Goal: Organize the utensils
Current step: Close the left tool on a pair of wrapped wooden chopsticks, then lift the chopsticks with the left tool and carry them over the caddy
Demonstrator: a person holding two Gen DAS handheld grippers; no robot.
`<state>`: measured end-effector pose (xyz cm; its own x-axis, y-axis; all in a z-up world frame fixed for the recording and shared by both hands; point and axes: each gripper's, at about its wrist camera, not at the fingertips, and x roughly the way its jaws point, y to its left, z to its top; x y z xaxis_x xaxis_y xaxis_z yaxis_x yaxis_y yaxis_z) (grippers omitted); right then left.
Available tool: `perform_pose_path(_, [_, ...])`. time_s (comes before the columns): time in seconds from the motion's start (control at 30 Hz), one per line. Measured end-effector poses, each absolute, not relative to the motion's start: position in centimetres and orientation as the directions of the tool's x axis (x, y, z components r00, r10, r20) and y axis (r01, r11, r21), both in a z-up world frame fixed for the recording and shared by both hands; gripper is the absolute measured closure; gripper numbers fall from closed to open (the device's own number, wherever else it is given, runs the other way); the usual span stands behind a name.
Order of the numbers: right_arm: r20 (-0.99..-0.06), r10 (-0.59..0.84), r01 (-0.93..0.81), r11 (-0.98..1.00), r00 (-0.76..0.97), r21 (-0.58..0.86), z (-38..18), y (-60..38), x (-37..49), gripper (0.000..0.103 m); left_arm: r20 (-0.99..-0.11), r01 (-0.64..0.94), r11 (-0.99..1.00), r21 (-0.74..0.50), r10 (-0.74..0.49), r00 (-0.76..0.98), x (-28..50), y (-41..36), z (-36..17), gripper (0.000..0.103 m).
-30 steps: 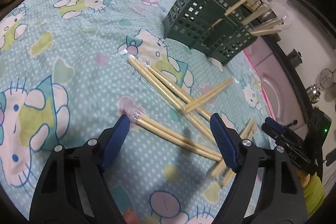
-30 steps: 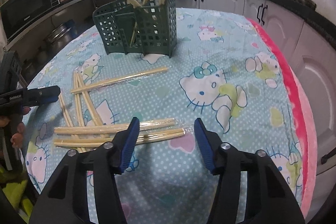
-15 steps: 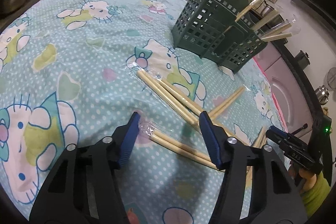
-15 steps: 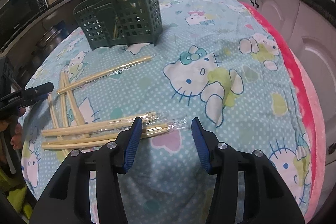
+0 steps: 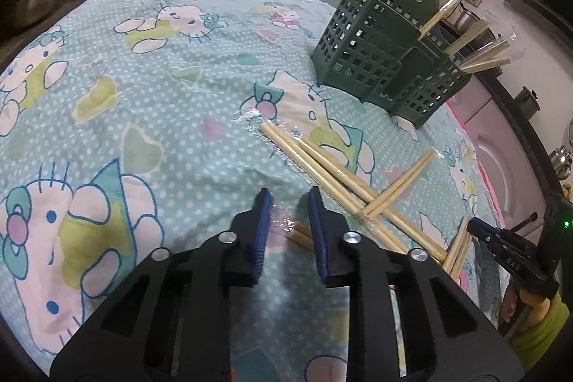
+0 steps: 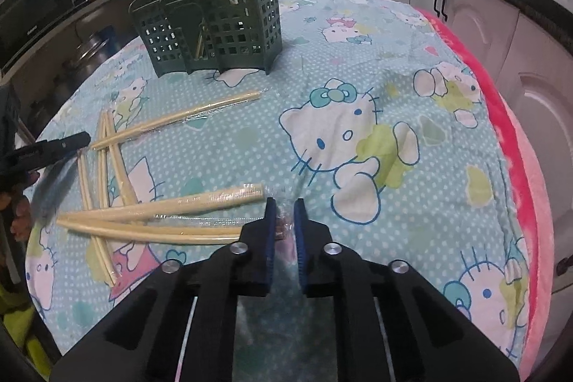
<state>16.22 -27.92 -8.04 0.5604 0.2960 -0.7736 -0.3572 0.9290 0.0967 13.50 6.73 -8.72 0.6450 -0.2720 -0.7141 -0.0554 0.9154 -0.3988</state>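
Overall layout: everything sits on the Hello Kitty cloth [image 6: 358,95], placed here against the green holder [image 6: 215,24].
Writing: small print on the wrapped chopstick pairs [image 6: 161,206] is too fine to read; the right gripper's body in the left view bears characters like "DAS", unsure.
Left gripper [image 5: 286,203]: nearer the camera than the green holder [image 5: 386,59], blue pads narrowed onto the crinkled wrapper end [image 5: 283,221] of a chopstick pair; whether they actually pinch it I cannot tell.
Loose chopsticks [image 5: 322,163]: crossed pairs between that gripper and the holder.
Green holder: upright, several chopsticks standing in it.
Right gripper [image 6: 284,203]: well in front of the holder, pads almost together, pinching the wrapper tail [image 6: 281,221] of a pair that runs off leftward.
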Motion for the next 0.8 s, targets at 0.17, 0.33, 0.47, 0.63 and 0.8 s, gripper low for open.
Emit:
perform_pose_path(0.17, [-0.773, 0.281, -0.360, 0.930, 0.568, 0.074, -7.5, -28.2, 16.1, 0.097, -0.713, -0.059, 0.910, -0.411, -0.281, 0.642, 13.4, 7.3, -8.8, 0.098])
perform_pose_path(0.33, [-0.766, 0.266, -0.323, 0.943, 0.586, 0.080, -6.6, -29.7, 16.2, 0.098, -0.700, -0.044, 0.903, -0.428, -0.300, 0.648, 13.0, 7.8, -8.6, 0.100])
perform_pose_path(0.47, [-0.747, 0.246, -0.281, 0.956, 0.618, 0.082, -5.3, -31.1, 16.3, 0.099, -0.680, -0.024, 0.901, -0.434, -0.310, 0.664, 12.4, 7.9, -7.9, 0.101])
perform_pose_path(0.63, [-0.692, 0.253, -0.267, 0.959, 0.676, 0.089, -2.7, -32.0, 15.7, 0.099, -0.637, 0.007, 0.894, -0.447, -0.324, 0.699, 11.3, 8.2, -5.8, 0.101])
perform_pose_path(0.8, [-0.632, 0.281, -0.299, 0.951, 0.722, 0.081, 0.1, -31.5, 14.6, 0.099, -0.583, 0.052, 0.891, -0.452, -0.339, 0.739, 10.5, 8.0, -2.9, 0.101])
